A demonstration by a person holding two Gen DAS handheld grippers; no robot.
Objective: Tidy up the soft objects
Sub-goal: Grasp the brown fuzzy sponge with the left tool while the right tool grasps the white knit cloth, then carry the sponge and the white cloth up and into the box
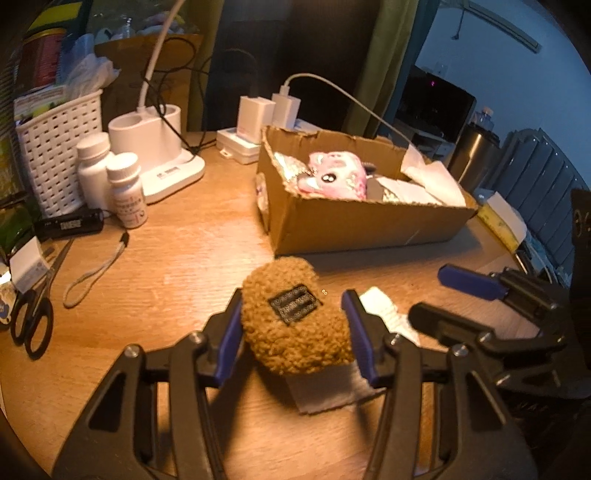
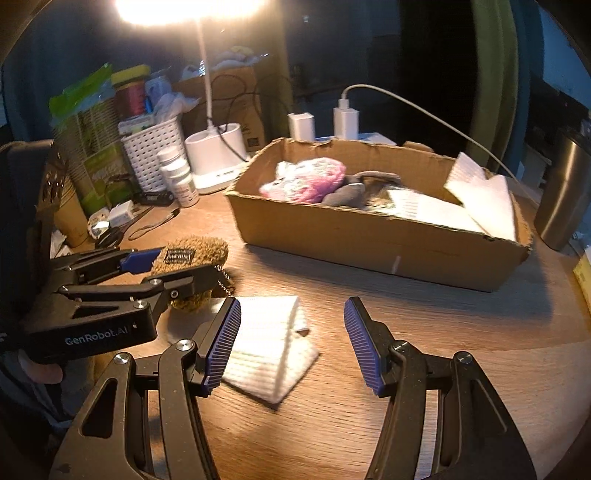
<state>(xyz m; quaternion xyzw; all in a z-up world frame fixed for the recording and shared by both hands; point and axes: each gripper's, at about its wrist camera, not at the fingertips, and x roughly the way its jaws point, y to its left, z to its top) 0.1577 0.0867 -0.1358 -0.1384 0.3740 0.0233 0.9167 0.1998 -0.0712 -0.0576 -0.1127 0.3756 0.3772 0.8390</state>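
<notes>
Left tongs [image 1: 295, 325] angled down – clamped on brown plush [image 1: 295, 321], right tongs [image 2: 291, 343] agape

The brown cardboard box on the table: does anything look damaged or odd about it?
Yes. The brown cardboard box has no flaps; its top rim is torn and ragged, most visibly along the back and left edges. It stands flat, and nothing has spilled from it.

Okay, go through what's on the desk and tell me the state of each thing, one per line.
Left gripper: shut on the brown fuzzy pouch.
Brown fuzzy pouch: gripped, patch side up.
Right gripper: open, empty.
White folded cloth: flat on the table, loose.
Cardboard box: open-topped, pink plush inside.
Desk lamp: on.
</notes>
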